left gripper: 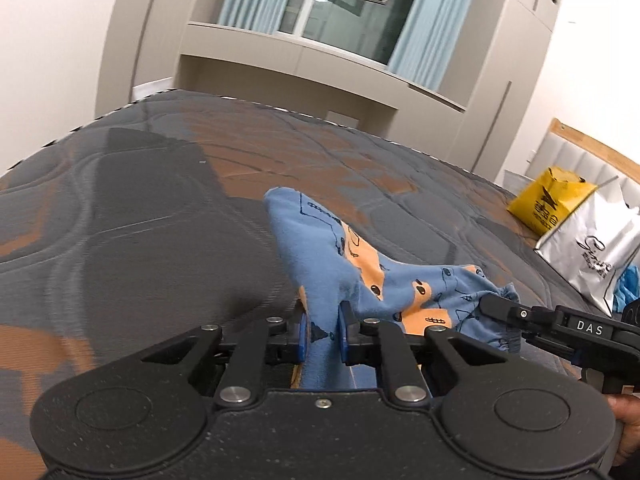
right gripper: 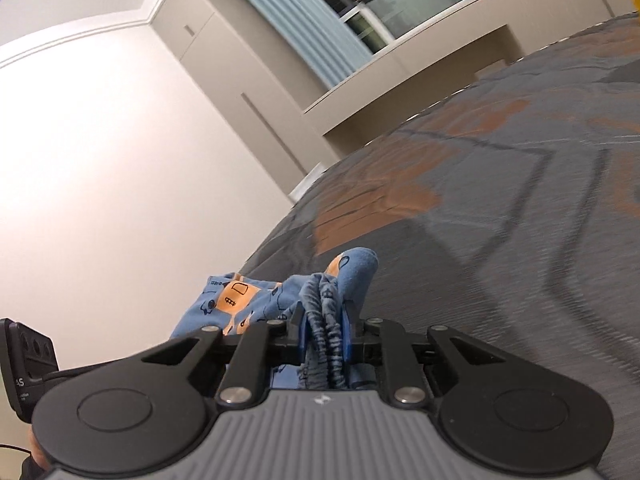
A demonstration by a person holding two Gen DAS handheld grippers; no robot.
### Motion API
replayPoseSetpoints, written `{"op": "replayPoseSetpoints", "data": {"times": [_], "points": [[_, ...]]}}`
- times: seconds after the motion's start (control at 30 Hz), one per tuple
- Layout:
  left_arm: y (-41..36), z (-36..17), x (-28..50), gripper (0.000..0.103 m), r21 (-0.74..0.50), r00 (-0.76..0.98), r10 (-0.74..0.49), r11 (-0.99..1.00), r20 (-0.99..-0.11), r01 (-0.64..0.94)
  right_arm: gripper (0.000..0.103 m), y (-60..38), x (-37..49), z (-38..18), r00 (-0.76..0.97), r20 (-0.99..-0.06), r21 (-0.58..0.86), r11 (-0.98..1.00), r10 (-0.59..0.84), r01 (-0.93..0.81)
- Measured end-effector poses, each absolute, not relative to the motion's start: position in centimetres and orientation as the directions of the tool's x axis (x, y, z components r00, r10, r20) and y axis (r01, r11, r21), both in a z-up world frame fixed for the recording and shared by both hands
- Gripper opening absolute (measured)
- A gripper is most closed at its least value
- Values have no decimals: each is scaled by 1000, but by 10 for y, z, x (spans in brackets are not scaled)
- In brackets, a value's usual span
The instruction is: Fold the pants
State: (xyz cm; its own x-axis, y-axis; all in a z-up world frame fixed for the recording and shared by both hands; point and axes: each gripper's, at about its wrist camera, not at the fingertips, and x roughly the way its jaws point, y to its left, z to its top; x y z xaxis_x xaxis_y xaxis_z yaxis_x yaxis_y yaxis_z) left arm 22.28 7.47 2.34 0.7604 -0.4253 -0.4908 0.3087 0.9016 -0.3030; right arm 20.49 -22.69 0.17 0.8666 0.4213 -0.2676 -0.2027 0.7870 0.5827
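Note:
Small blue pants (left gripper: 320,256) with orange patches and black drawings hang bunched between both grippers over a grey and orange quilted mattress (left gripper: 140,208). My left gripper (left gripper: 323,330) is shut on a blue fold of the pants. The right gripper (left gripper: 492,306) shows at the right of the left wrist view, pinching the gathered waistband. In the right wrist view my right gripper (right gripper: 324,332) is shut on the elastic waistband of the pants (right gripper: 240,300), which trail to the left. The left gripper's body (right gripper: 28,360) shows at the left edge there.
A yellow bag (left gripper: 548,200) and a white shopping bag (left gripper: 592,248) lie at the mattress's right side by a headboard. Beige cabinets, a window with blue curtains (left gripper: 416,20) and white walls stand beyond the mattress (right gripper: 500,200).

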Motion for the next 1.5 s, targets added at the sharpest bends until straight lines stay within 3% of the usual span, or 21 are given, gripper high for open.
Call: {"op": "replayPoseSetpoints", "data": {"times": [0.47,1.17,1.33,1.5], "points": [[148,5,237,16,-347,757,-385,911,-528,222,18,-152,248,-3,819,-329,561,795,470,-231],[146,-24,249,22,-346,736,-381,915,-559,210,23,-142,261,-29,815,-393,540,824,427,-172],[145,-24,247,25,-343,740,-368,919,-563,195,26,-140,258,-29,818,-394,530,831,418,-170],[146,-23,243,32,-335,748,-348,925,-565,177,35,-139,256,-28,821,-397,520,837,411,-168]]}}
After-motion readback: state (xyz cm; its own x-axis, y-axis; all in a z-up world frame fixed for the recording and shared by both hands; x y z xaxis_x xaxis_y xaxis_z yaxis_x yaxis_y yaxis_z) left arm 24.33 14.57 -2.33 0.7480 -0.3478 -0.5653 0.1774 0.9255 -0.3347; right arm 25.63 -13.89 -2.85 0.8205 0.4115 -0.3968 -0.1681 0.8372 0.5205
